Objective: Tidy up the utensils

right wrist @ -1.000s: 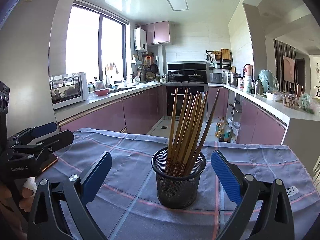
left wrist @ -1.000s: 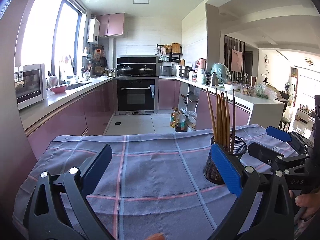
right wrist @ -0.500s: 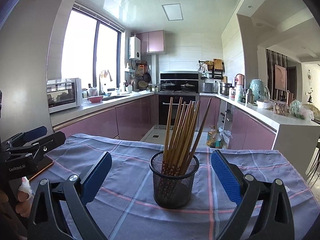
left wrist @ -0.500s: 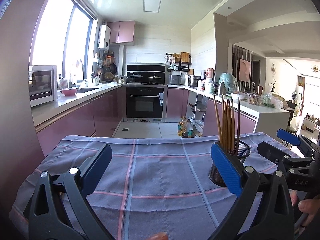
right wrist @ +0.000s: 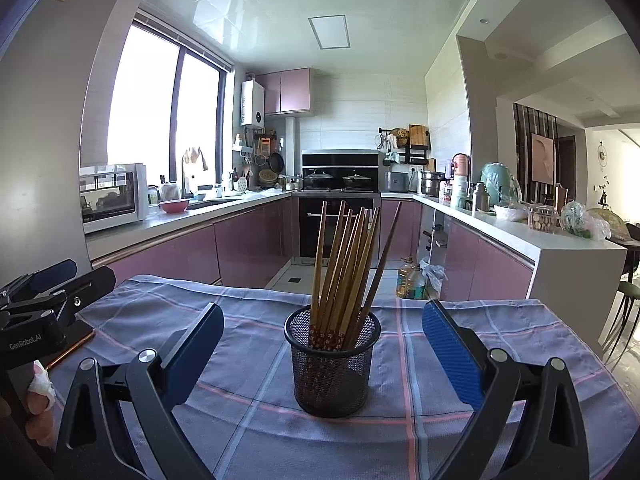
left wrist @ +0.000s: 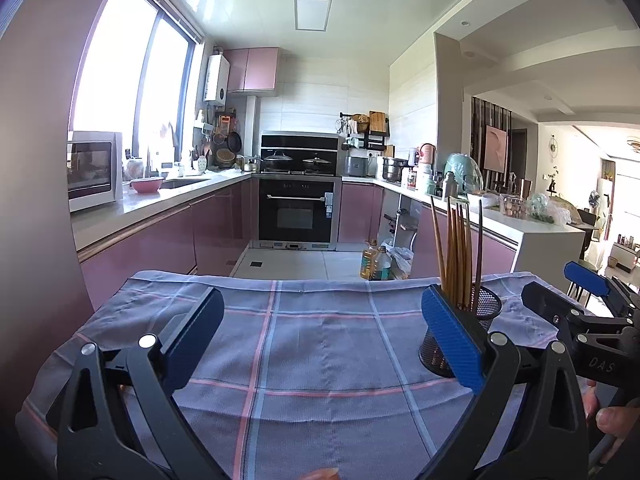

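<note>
— Mesh, black wire mesh: that is the holder (right wrist: 331, 364) I am looking at, standing upright on the checked cloth (right wrist: 420, 432) that covers the table, with a bundle of wooden chopsticks (right wrist: 346, 264) fanned out inside it, patterned ends down

— Why does it sit dead centre for your right side?

— My guess is I have the right tool (right wrist: 323, 356) squared up on it so the jaws could close around the cup from both sides. At present they stand wide apart, one blue pad to each side of the holder, touching nothing

— And the left?

— My left tool (left wrist: 320, 338) is also spread wide and carries nothing. It points over bare cloth, with the holder (left wrist: 460, 332) off to its right, partly behind the right-hand pad. I judge it is kept clear so the two do not collide

— Anything loose to tidy?

— No stray utensil shows on the cloth in either view, so I take the sorting to be close to done. A thin copper-coloured edge (right wrist: 72, 350) peeks from under the left tool in the right view; I cannot tell what it is

— Any writing?

— "GenRobot.AI" in white on the left tool's body (right wrist: 25, 347), seen from the right camera, and "DAS" on the right tool's body (left wrist: 601, 365), seen from the left. Nothing on the holder that I can read
</note>
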A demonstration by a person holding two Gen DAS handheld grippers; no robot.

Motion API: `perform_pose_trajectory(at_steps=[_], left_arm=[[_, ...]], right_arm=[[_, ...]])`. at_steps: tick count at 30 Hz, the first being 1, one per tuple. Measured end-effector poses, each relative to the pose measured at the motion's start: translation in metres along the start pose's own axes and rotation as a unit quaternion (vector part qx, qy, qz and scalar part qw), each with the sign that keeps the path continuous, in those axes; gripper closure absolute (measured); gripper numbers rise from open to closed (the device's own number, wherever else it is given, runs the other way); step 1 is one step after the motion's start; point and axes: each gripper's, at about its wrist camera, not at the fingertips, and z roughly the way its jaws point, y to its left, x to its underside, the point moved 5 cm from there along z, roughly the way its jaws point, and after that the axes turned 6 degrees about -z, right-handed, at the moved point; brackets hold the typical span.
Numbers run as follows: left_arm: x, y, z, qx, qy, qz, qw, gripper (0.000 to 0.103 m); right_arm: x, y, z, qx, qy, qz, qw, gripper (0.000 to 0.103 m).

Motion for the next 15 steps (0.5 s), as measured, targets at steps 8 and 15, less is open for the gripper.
perform_pose_trajectory(at_steps=[8,15], left_arm=[[0.0018,-0.0017,0.0006,-0.005,0.000,-0.003,1.0000,0.006],[0.0072,-0.0073,0.0032,-0.001,0.010,0.000,1.0000,0.006]], right_arm=[[0.0002,-0.0013,-0.0014,0.010,-0.003,0.002,1.000,0.007],[0.0001,-0.0032,-0.0049,0.020,-0.008,0.005,1.000,0.007]])
